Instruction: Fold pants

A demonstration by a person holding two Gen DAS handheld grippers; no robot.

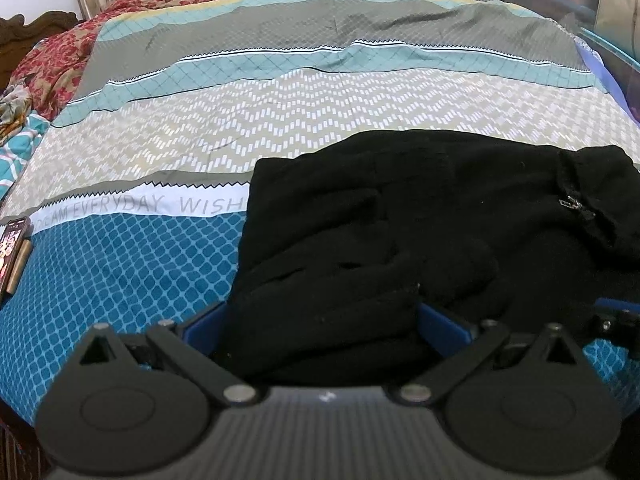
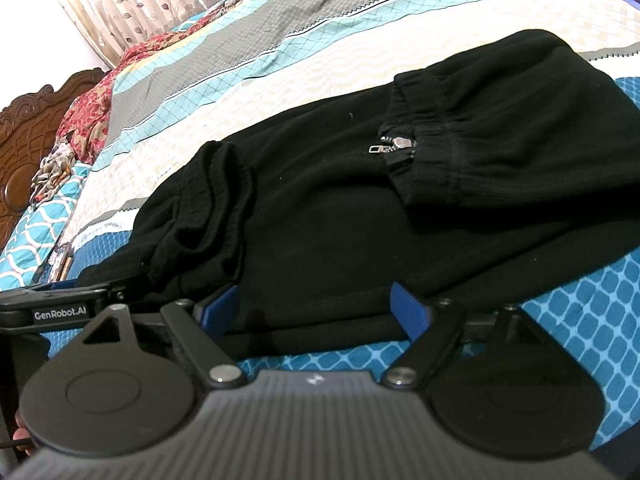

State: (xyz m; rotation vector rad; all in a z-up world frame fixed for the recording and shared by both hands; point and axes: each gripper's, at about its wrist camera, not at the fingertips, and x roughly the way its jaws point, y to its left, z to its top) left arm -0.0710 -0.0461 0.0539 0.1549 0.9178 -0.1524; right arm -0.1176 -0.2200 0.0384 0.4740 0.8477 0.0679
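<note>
The black pants (image 1: 420, 216) lie bunched and partly folded on the near part of the bed, over the blue diamond band of the bedspread (image 1: 132, 268); a silver zipper (image 2: 394, 145) shows at a folded-over flap on the upper layer (image 2: 500, 128); a rolled, rumpled end (image 2: 208, 208) sits at the left in the right wrist view. The left gripper (image 1: 320, 320) has its blue fingers (image 1: 444, 322) spread wide with a thick roll of the fabric lying between them; the jaws stand apart, not pinching. The right gripper (image 2: 316, 308) likewise has its blue fingers (image 2: 408, 308) parted on either side of the near hem, the cloth lying between them, unclenched; beside it on the left the other tool's black body with the GenRobot.AI label (image 2: 60, 314) reaches in, touching the pants' edge.

A phone (image 1: 14, 248) lies at the bed's left edge, well apart from the pants; red floral bedding (image 1: 60, 64) is heaped at the far left. No containers can be made out.

The bedspread runs in bands of teal, grey and cream chevrons, with a white strip of lettering (image 1: 132, 206); a carved wooden headboard (image 2: 28, 128) stands on the left, and leaf-print curtains (image 2: 132, 4) hang behind.
</note>
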